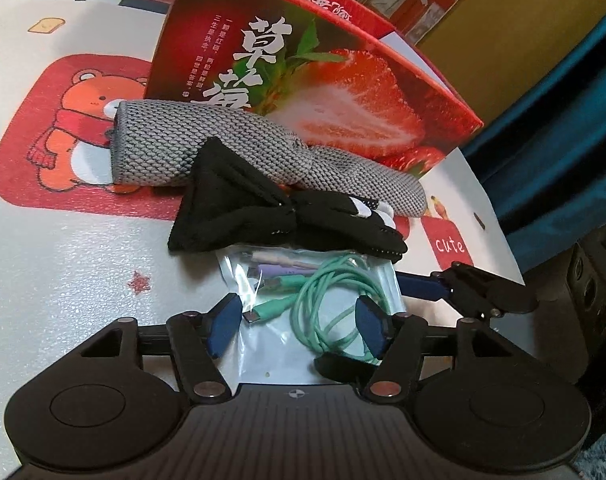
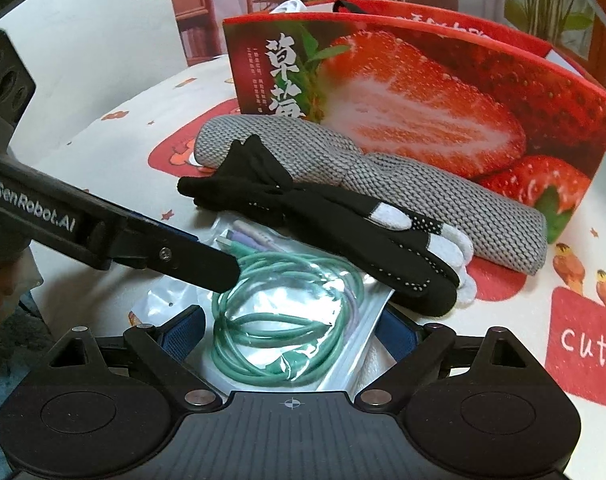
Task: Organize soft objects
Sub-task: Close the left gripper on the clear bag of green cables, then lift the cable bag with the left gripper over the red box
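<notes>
Left gripper straddling a clear bag of green cable, blue pads apart, not pressing. Black glove just beyond, overlapping grey knitted cloth. Strawberry box behind. Right gripper finger reaching in at right.

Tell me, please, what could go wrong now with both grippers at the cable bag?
1. Both the left gripper and right gripper straddle the clear cable bag; the slick plastic may slip.
2. The black glove overlaps the bag's far edge and could be dragged along.
</notes>
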`<state>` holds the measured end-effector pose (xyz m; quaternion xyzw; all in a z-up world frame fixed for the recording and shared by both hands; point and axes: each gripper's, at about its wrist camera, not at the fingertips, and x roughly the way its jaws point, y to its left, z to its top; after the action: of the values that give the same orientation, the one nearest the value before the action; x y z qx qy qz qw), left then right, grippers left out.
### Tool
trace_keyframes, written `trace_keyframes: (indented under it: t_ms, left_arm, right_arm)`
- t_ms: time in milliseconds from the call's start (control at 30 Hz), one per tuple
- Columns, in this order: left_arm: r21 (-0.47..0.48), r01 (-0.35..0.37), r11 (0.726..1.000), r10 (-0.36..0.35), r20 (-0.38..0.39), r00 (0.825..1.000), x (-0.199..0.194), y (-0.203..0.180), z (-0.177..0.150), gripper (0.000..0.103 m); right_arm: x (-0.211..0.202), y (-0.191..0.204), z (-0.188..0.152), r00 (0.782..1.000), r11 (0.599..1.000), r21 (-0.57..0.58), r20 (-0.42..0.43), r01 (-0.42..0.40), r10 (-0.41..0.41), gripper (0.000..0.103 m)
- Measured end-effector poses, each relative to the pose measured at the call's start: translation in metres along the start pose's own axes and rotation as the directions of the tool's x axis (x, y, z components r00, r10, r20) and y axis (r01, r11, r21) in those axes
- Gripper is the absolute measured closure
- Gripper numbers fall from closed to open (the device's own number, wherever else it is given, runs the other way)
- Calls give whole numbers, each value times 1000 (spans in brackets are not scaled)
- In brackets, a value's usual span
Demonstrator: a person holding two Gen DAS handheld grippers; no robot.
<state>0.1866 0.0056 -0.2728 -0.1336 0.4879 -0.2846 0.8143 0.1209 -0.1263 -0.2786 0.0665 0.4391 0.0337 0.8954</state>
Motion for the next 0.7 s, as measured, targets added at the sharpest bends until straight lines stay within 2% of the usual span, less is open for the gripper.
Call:
trace_keyframes:
  t_ms: [67, 133, 333, 367, 433, 633, 700]
  left_arm:
    - [1, 2, 1000, -2, -1, 1000, -1, 0, -1, 38]
    - [-1, 8, 1000, -8, -4, 1000, -1, -2, -2, 39]
    - [-9, 3, 1000, -3, -11, 1000, -2, 0, -5, 50]
    - [-14, 4, 1000, -4, -10, 1000, -1, 1, -4, 51]
    - [-21, 7, 1000, -7, -9, 1000, -2, 3, -4, 52]
    - [-19, 10, 1000, -10, -8, 1000, -1, 2, -6, 52]
    - [-12, 12, 1000, -12, -11, 1000, -2, 1, -7, 51]
  right_arm:
    - [0, 1, 0, 1000, 1000, -3, 4, 1, -1, 13]
    - [-2, 0, 0, 1000, 1000, 3, 7, 2, -2, 20]
    - [-10, -9, -1, 999, 998, 62, 18, -28, 27, 32]
    - [-11, -12, -1, 999, 997, 77, 21, -30, 28, 36]
    - [-14, -17, -1, 999, 993, 111, 25, -26, 24, 49]
    - [-20, -41, -8, 997, 963, 261, 42, -74, 65, 73]
    - [-22, -44, -10, 997, 957, 280, 46, -76, 66, 78]
